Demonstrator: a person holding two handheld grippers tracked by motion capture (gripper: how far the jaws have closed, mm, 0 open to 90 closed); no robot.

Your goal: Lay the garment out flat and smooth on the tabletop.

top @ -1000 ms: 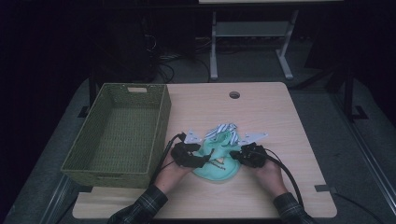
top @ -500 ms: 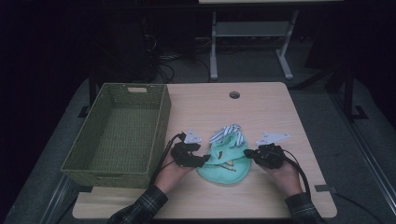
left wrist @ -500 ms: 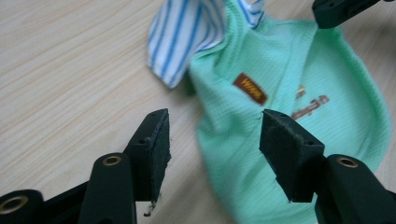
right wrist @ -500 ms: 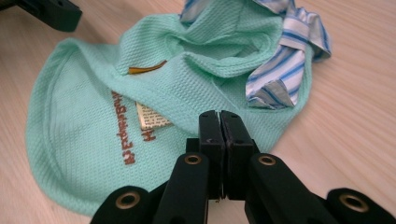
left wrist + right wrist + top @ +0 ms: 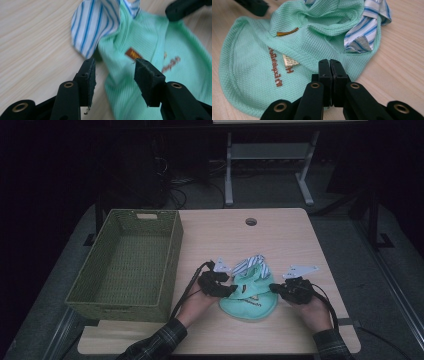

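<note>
Sitting at the far left of the surface (image 5: 280, 240), a woven green basket (image 5: 125, 265) stands empty, well apart from the work. Just right of it, the left tongs (image 5: 115, 75) are half open and have just been closing; their pads straddle the near left edge of the mint-green bib (image 5: 248, 297), cloth lying between them but not yet pinched. The bib lies crumpled on the wood in the near middle, its blue-striped lining (image 5: 95, 25) flipped up at the far side and a small orange tag (image 5: 132, 53) showing near the neckline. Further right, the right tongs (image 5: 329, 63) are shut tight over the bib's right border (image 5: 362, 62), seemingly clamping its hem, though the closed tips hide the cloth itself.

By my reading, the step in hand is taking hold of both sides to spread or fold the bib. Next, the left pair would need to finish closing on the edge, catching only one layer, then both hands should draw apart evenly so the bunched top flattens rather than dragging the whole piece across the wood.
</note>
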